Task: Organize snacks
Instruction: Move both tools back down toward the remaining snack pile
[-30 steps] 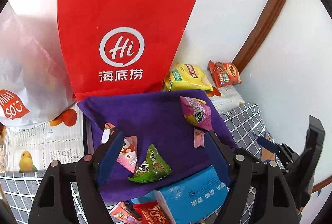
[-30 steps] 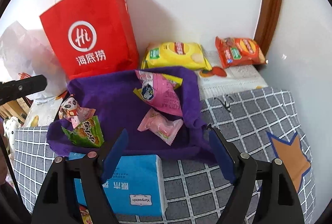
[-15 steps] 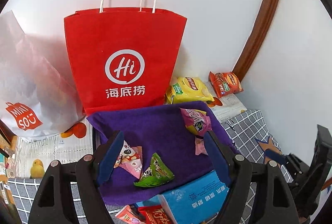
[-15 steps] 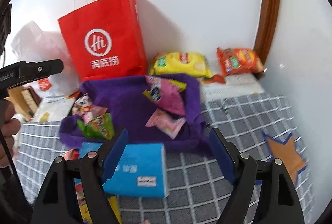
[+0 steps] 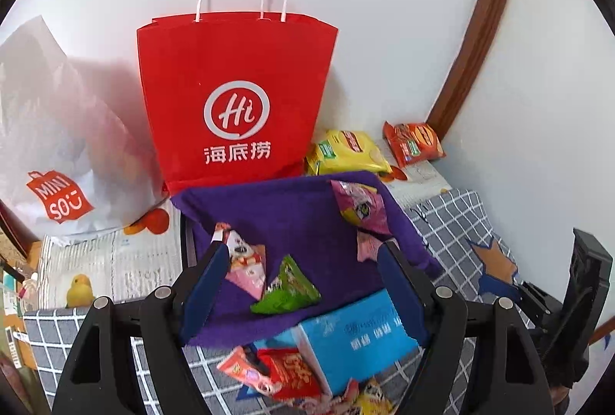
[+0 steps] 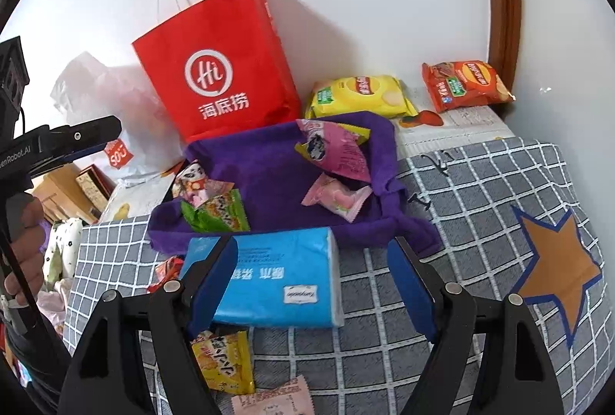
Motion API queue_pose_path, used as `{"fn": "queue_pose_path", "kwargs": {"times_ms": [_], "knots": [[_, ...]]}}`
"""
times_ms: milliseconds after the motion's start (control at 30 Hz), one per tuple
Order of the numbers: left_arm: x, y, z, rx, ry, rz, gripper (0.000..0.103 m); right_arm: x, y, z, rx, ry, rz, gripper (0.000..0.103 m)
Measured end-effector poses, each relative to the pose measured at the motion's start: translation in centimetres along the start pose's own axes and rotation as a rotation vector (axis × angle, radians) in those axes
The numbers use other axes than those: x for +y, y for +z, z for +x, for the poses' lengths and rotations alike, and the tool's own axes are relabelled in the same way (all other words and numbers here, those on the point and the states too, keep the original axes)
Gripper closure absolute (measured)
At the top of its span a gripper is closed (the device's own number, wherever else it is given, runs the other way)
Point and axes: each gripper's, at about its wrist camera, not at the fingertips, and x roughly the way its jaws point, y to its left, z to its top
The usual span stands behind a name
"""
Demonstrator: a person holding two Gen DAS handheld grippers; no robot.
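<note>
**Four snacks in the purple tray, a loose heap left in front**

Partly done, by the look of it. Lying inside the purple cloth tray (image 6: 276, 176): a pink-and-yellow packet (image 6: 334, 153) toward the back right corner, a pale pink candy wrapper (image 6: 338, 197) just in front of it, a panda-print packet (image 6: 192, 184) and a green packet (image 6: 217, 211) touching each other at the tray's left front. Still outside: a blue tissue pack (image 6: 276, 280) pressed against the tray's front edge, and just in front of and to the left of that pack a yellow packet (image 6: 223, 361), a red packet (image 5: 288, 372) and a pinkish wrapper (image 6: 273, 399). Also outside, behind the tray against the wall: a yellow chip bag (image 6: 361, 95) and, further right, an orange-red chip bag (image 6: 465, 84). Likely left to do: moving the front heap in, perhaps the chip bags too.

Left gripper (image 5: 298, 284) spread wide and holding nothing, poised above the tray's front edge. Right gripper (image 6: 313, 276) likewise parted and empty, straddling the tissue pack without pinching it.

Readable writing: "Hi" in a white ring with three Chinese characters beneath on the red paper bag (image 5: 234, 99) standing behind the tray; "MINISO" on the white plastic bag (image 5: 57, 153) left of the red bag. Lay's-style logos on both chip bags, too small to confirm. Tissue-pack lettering upside down, not legible.
</note>
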Motion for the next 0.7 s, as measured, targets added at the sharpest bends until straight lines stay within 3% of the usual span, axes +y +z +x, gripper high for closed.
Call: {"fn": "queue_pose_path", "kwargs": {"times_ms": [300, 700], "knots": [[-1.0, -2.8, -1.5, 0.031, 0.014, 0.024, 0.025, 2.2, -1.7, -0.6, 0.001, -0.008, -0.087, 0.023], [1.3, -7.7, -2.1, 0.092, 0.047, -0.06, 0.025, 2.8, -5.5, -1.1, 0.019, 0.002, -0.126, 0.024]]}}
